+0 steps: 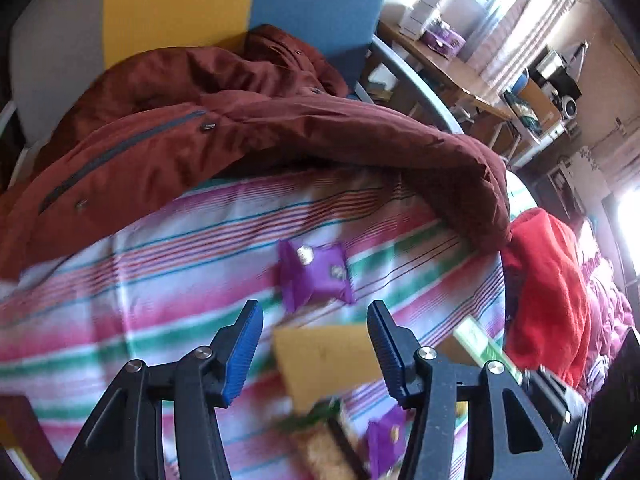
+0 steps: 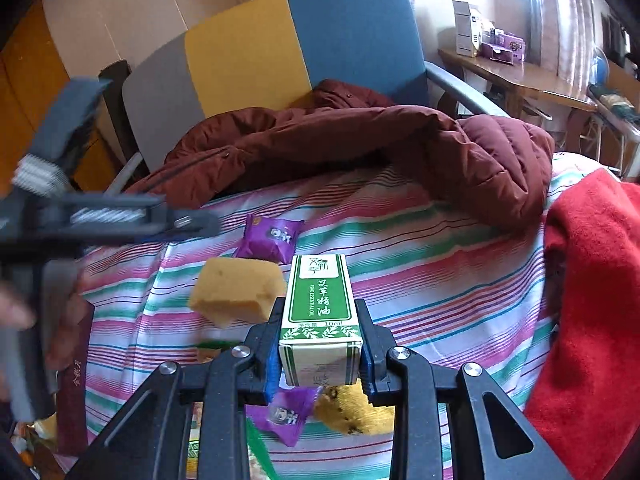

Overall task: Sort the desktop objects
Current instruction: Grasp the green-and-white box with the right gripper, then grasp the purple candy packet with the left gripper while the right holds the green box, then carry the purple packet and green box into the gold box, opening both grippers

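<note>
A maroon jacket (image 2: 360,148) is lying across the upper middle of the striped bedsheet (image 2: 440,280). Your right hand-held gripper (image 2: 320,344) is clamping the green box (image 2: 320,320) at lower centre. Your left hand-held gripper (image 1: 316,344) is hanging apart over the yellow sponge (image 1: 324,356), gripping nothing.

We note a green-and-white carton (image 2: 320,320) of essential oil, lying lengthwise between the pads of the right hand-held gripper (image 2: 320,356), clamped at its near end and raised off the striped bedsheet (image 2: 440,280). A yellow sponge block (image 2: 236,290) sits left of it, tilted. A purple candy wrapper (image 2: 270,238) lies on the sheet beyond the sponge; a second purple wrapper (image 2: 286,412) lies below the carton, beside a yellow spotted item (image 2: 348,412).
</note>
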### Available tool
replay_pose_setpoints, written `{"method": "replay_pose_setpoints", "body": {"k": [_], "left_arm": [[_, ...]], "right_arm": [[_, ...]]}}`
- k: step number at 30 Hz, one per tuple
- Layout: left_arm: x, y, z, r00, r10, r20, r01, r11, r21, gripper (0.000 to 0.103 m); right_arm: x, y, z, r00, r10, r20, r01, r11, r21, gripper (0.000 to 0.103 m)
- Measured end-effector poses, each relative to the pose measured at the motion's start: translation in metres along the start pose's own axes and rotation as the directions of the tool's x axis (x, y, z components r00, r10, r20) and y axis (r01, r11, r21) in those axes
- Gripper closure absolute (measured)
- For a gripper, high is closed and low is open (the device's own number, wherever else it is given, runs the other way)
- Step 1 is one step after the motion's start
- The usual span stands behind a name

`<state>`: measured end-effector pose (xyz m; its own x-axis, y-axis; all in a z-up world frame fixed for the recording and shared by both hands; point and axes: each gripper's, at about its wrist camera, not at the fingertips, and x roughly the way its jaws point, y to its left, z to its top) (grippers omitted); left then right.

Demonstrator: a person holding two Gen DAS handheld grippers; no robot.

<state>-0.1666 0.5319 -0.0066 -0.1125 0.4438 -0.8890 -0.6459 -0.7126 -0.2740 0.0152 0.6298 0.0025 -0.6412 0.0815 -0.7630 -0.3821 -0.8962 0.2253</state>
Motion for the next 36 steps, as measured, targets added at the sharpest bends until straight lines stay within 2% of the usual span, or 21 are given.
{"method": "replay_pose_setpoints", "body": {"k": [10,16,20,22,28,32,36], "left_arm": [[0.059,-0.016,0.027,0.990,0.102,-0.101,-0.097,0.994,0.054,0.048],[0.076,-0.026,0.023,0.982,0.144,-0.125,-0.134,0.988,0.082,0.047],[0.091,-0.031,0.018,0.967,0.212,-0.143,-0.195,0.973,0.126,0.046],[0.089,-0.032,0.013,0.968,0.223,-0.111,-0.206,0.967,0.148,0.053],[0.067,-0.018,0.005,0.982,0.184,-0.039,-0.177,0.975,0.133,0.058],[0.032,-0.008,-0.001,0.984,0.171,0.038,-0.174,0.979,0.104,0.058],[-0.014,-0.001,-0.014,0.975,0.187,0.121,-0.199,0.976,0.092,0.058]], "right_arm": [[-0.006,-0.018,0.002,1.000,0.005,0.015,-0.006,0.996,0.090,0.072],[-0.005,-0.020,0.003,1.000,0.003,0.016,-0.004,0.995,0.098,0.072],[-0.006,-0.019,0.002,1.000,0.003,0.018,-0.005,0.996,0.094,0.072],[-0.007,-0.019,0.001,1.000,0.002,0.022,-0.004,0.996,0.094,0.072],[-0.011,-0.020,0.002,0.999,0.007,0.039,-0.010,0.996,0.094,0.072],[-0.010,-0.016,0.003,0.999,0.028,0.040,-0.031,0.997,0.076,0.072],[-0.011,-0.002,0.001,0.997,0.062,0.046,-0.063,0.998,0.016,0.072]]}}
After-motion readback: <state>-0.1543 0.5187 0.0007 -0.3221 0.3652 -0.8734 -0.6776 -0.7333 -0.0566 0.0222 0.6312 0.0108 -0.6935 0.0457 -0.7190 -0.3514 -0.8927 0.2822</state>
